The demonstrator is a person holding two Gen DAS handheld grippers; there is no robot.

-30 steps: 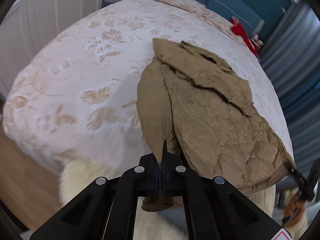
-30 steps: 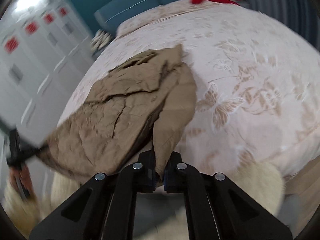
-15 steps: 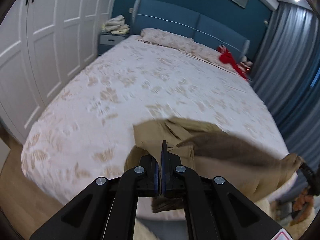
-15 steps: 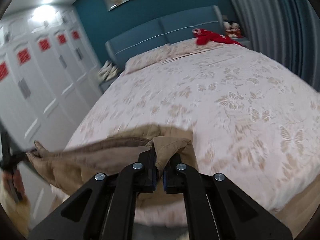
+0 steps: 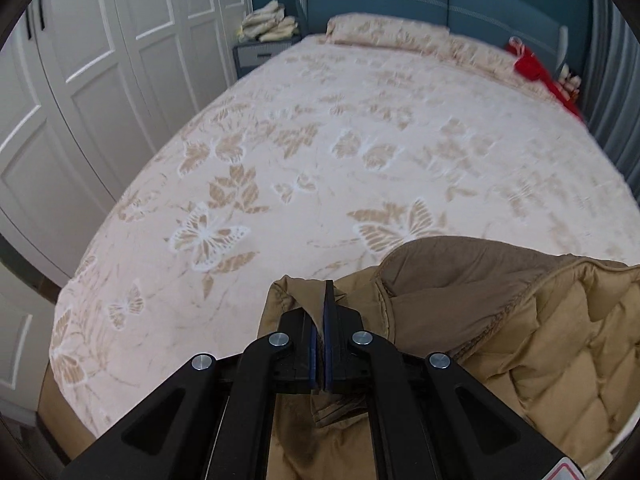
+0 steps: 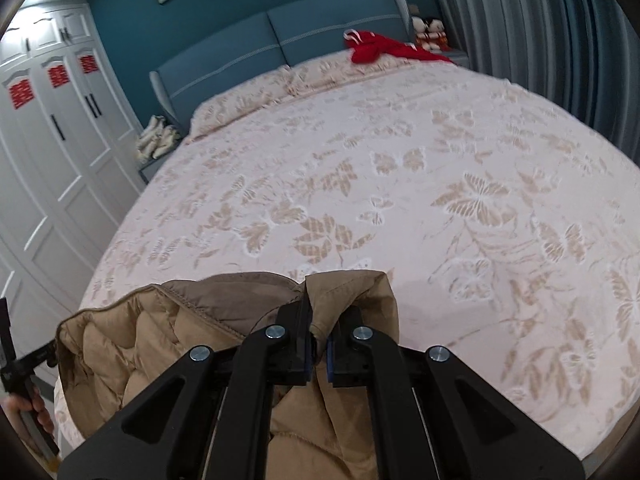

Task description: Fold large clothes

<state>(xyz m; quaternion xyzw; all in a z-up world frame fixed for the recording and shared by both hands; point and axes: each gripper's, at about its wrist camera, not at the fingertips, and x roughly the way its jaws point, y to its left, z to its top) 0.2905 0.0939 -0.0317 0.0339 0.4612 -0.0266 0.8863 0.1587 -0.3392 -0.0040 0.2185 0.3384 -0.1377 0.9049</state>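
Note:
A tan quilted jacket (image 5: pixel 540 344) hangs bunched between both grippers over the near end of the bed (image 5: pixel 340 168). My left gripper (image 5: pixel 320 312) is shut on a fold of the jacket's edge, with the rest spreading to the right. In the right wrist view my right gripper (image 6: pixel 318 320) is shut on another fold of the same jacket (image 6: pixel 132 344), whose quilted lining stretches left. The left gripper's black body (image 6: pixel 16 360) and the hand holding it show at that view's left edge.
The bed (image 6: pixel 440 184) has a pink cover with tan leaves and butterflies. A red garment (image 6: pixel 380 50) lies by the pillows and blue headboard (image 6: pixel 320 36). White wardrobe doors (image 5: pixel 100 60) line the left. A nightstand with folded cloths (image 5: pixel 268 28) stands beside the bed. Grey curtains (image 6: pixel 540 20) hang at right.
The jacket lay spread flat on the bed a second ago. Both grippers have since swept its gripped edge up and over, so the garment now hangs bunched at the bed's near end.

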